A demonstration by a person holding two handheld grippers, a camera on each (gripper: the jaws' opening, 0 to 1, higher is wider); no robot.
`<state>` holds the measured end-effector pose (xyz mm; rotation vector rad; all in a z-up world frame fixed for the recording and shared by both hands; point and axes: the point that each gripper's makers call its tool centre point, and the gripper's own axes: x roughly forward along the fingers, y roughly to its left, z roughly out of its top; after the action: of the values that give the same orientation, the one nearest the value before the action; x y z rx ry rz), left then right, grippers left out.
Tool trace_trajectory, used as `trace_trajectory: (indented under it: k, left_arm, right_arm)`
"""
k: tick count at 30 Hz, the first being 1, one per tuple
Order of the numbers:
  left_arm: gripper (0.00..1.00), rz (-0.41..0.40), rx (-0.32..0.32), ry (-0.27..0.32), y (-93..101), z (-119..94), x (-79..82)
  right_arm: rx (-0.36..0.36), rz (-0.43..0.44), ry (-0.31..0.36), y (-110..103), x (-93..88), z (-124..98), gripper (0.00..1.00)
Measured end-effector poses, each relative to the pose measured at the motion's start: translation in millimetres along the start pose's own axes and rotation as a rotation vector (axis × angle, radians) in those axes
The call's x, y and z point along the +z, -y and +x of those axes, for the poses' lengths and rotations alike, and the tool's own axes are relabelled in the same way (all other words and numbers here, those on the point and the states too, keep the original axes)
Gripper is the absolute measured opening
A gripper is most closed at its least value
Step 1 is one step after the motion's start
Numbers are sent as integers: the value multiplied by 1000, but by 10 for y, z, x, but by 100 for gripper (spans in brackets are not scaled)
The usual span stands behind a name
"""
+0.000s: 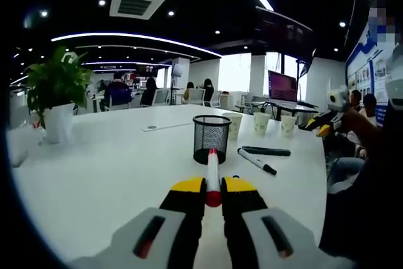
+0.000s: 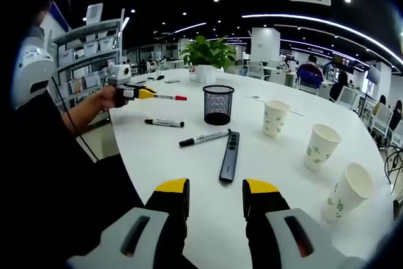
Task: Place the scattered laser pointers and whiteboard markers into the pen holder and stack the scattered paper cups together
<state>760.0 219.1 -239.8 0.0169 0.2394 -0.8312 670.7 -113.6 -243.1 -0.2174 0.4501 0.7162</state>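
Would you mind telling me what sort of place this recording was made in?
Most likely an open-plan office. People sit at desks in the background, a shelf of storage boxes stands by the wall, and the white table holds markers, paper cups and a potted plant.

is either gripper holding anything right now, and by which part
The left gripper clamps a red-capped marker near its back end, cap pointing forward. The right gripper is open and holds nothing.

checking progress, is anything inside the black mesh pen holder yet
The pen holder looks empty: through its mesh and open top no marker or pointer shows. Its very bottom is too dark to tell. The left gripper holds a red-capped marker short of it.
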Motion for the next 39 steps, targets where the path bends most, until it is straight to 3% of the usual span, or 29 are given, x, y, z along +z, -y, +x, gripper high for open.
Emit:
trace_trajectory:
  k: [6,39]
  left_arm:
    - [13,10,-16,24,36,33,123]
    - [13,39,-41,57,17,171,461]
  right_arm:
    - [-3,-2,0,9,8,-14,37]
    - [-5,-1,6,25,10,-31,37]
